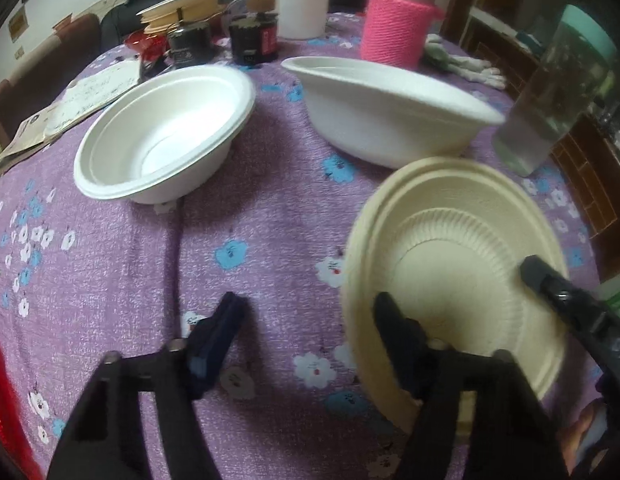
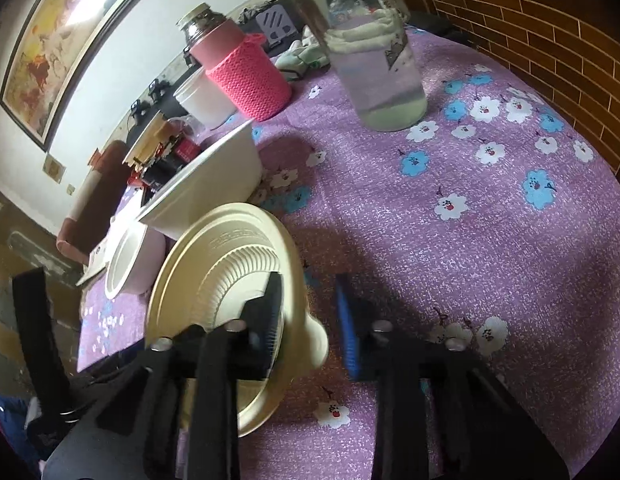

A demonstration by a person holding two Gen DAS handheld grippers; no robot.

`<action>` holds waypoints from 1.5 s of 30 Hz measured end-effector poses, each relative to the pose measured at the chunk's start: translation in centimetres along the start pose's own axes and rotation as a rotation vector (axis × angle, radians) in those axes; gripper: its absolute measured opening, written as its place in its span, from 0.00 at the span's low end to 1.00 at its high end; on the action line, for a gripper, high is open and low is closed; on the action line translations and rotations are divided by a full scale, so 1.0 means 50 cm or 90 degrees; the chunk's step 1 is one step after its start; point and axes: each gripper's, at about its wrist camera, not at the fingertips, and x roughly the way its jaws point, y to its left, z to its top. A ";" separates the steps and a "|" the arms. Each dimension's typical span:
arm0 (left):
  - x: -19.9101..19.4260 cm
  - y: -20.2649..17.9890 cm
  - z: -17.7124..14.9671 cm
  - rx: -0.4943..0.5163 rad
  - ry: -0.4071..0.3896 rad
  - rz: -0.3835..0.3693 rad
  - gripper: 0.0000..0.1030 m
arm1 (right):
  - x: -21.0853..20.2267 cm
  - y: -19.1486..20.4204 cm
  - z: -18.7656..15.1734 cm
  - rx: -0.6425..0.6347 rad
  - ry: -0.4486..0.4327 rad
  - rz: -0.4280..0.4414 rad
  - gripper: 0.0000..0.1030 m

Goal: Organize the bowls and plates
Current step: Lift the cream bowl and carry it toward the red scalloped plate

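A cream ribbed plate (image 1: 462,256) lies on the purple floral tablecloth (image 1: 269,240) at the near right; it also shows in the right wrist view (image 2: 225,264). Two white bowls stand behind it: one at the left (image 1: 165,128), one tilted at the right (image 1: 390,112), which also shows in the right wrist view (image 2: 213,184). My left gripper (image 1: 310,312) is open; its right finger (image 1: 398,332) rests over the plate's near rim. My right gripper (image 2: 310,312) is open, its jaws straddling the plate's rim, left finger (image 2: 269,308) over the plate. Its finger (image 1: 550,288) reaches the plate's right side in the left view.
A pink knitted-sleeve bottle (image 1: 402,20), a white jar (image 1: 299,4), dark jars (image 1: 253,40), papers (image 1: 81,96) and stacked plates (image 1: 181,8) stand at the back. A clear water jar (image 1: 550,96) stands at the right; it also shows in the right wrist view (image 2: 370,48). A brick wall (image 2: 550,40) lies beyond.
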 end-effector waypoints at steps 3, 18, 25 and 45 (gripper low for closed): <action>-0.006 -0.010 -0.002 0.013 -0.001 -0.011 0.39 | -0.001 0.013 -0.004 -0.022 -0.007 0.001 0.17; -0.037 0.020 -0.026 0.007 -0.025 -0.010 0.18 | 0.014 0.065 -0.032 -0.080 0.018 0.046 0.17; -0.077 0.069 -0.044 -0.008 -0.063 0.006 0.18 | 0.019 0.108 -0.059 -0.111 0.029 0.086 0.17; -0.134 0.154 -0.083 -0.042 -0.102 0.031 0.17 | 0.013 0.218 -0.116 -0.183 -0.021 0.125 0.17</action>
